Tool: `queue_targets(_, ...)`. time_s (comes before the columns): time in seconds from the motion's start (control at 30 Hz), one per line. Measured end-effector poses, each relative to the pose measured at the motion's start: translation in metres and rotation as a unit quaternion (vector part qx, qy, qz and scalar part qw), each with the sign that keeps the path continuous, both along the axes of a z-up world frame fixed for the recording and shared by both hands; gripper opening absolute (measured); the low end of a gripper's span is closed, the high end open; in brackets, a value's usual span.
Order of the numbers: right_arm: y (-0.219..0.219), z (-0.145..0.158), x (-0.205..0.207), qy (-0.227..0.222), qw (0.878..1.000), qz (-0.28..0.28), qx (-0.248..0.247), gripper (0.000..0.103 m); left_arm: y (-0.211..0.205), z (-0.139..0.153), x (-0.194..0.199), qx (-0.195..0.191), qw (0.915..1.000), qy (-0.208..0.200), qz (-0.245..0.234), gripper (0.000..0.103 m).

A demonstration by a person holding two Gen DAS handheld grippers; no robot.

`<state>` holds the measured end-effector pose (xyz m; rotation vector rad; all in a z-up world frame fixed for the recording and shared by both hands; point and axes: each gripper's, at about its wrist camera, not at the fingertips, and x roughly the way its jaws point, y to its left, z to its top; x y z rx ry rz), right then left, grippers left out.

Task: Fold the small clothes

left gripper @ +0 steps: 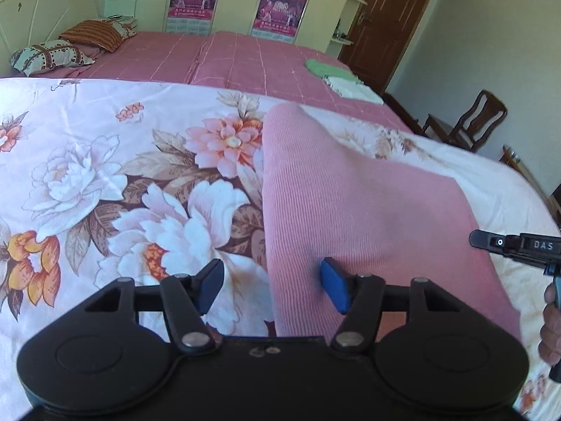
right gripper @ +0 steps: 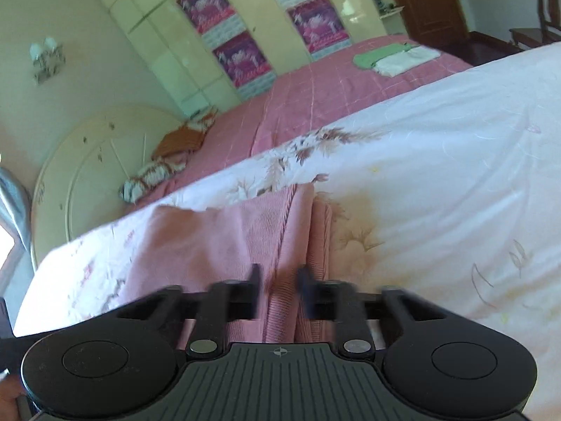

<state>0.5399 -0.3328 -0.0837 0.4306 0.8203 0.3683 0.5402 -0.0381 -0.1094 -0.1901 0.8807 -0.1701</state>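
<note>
In the left wrist view, the upper left of the frame holds two patterned pillows (left gripper: 56,54) against a cream headboard (left gripper: 42,7), with a pink checked bedspread (left gripper: 224,59) running across the upper middle. Below it a floral quilt (left gripper: 105,182) fills the left and centre. At the bottom centre the left gripper (left gripper: 271,286) has its blue-padded fingers spread wide apart, the left one over the quilt and the right one over the near-left edge of the pink ribbed garment (left gripper: 368,203), gripping nothing. The garment lies on the quilt from the middle of the frame down to the lower right. Upper right of centre, a green and a white folded cloth (left gripper: 336,77) sit on the bedspread; a brown door (left gripper: 392,17) and a wooden chair (left gripper: 470,122) lie further right. In the right wrist view, which is blurred, the pink garment (right gripper: 217,245) occupies the lower middle, bunched in a raised fold that runs between the fingers of the right gripper (right gripper: 278,293); the fingers stand close together, but whether they actually clamp the fold cannot be told.
</note>
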Motion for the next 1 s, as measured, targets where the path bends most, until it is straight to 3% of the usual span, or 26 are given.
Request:
queue_targets(0.07,0.001,-0.005,0.005,0.013,0.999,-0.005,-0.045,0.004,-0.004,-0.003,0.003,0.0,1.0,0.002,0.0,0.062)
queue_targets(0.13,-0.008,-0.015,0.003,0.024,0.999,-0.018,-0.031,0.004,-0.006,-0.002,0.003,0.011,0.9999,0.001,-0.003,0.063)
queue_targets(0.2,-0.012,-0.009,-0.011,0.017,0.999,-0.021,-0.028,0.004,-0.003,0.006,-0.003,0.006,0.9999,-0.004,-0.008,0.053)
queue_targets(0.23,-0.013,-0.002,-0.019,0.01,0.999,-0.022,-0.026,0.004,-0.001,0.012,-0.012,0.003,0.9998,-0.016,-0.016,0.053)
queue_targets(0.4,-0.004,0.021,-0.073,-0.004,0.999,0.034,-0.029,0.01,0.006,0.015,-0.056,0.0,0.9995,-0.03,-0.013,0.053)
queue_targets(0.47,0.002,0.017,-0.091,0.002,0.998,0.042,-0.042,0.025,0.01,0.015,-0.066,-0.009,0.9995,-0.031,-0.002,0.053)
queue_targets(0.5,0.004,0.015,-0.099,-0.002,0.998,0.043,-0.051,0.044,0.01,0.014,-0.069,-0.011,0.9995,-0.031,0.001,0.054)
queue_targets(0.53,0.007,0.013,-0.105,-0.004,0.997,0.042,-0.06,0.05,0.009,0.013,-0.072,-0.008,0.9995,-0.031,0.0,0.054)
queue_targets(0.67,0.009,0.0,-0.111,0.018,0.998,0.042,-0.05,0.047,0.003,0.016,-0.081,0.016,0.9991,-0.037,-0.009,0.054)
queue_targets(0.7,0.009,0.0,-0.113,0.013,0.997,0.039,-0.058,0.037,0.004,0.017,-0.084,0.015,0.9991,-0.039,-0.008,0.054)
queue_targets(0.73,0.009,0.003,-0.115,0.007,0.997,0.036,-0.062,0.034,0.005,0.017,-0.087,0.013,0.9991,-0.039,-0.008,0.054)
queue_targets(0.87,0.008,0.012,-0.12,-0.021,0.997,0.03,-0.061,0.034,0.003,0.006,-0.094,0.024,0.9995,-0.018,-0.012,0.054)
queue_targets(0.97,0.013,0.006,-0.115,0.002,0.997,0.042,-0.058,0.033,0.006,-0.001,-0.098,0.013,0.9999,-0.01,-0.003,0.056)
queue_targets(1.0,0.012,0.002,-0.114,0.007,0.998,0.04,-0.057,0.01,0.008,-0.001,-0.1,0.007,0.9999,-0.01,0.003,0.056)
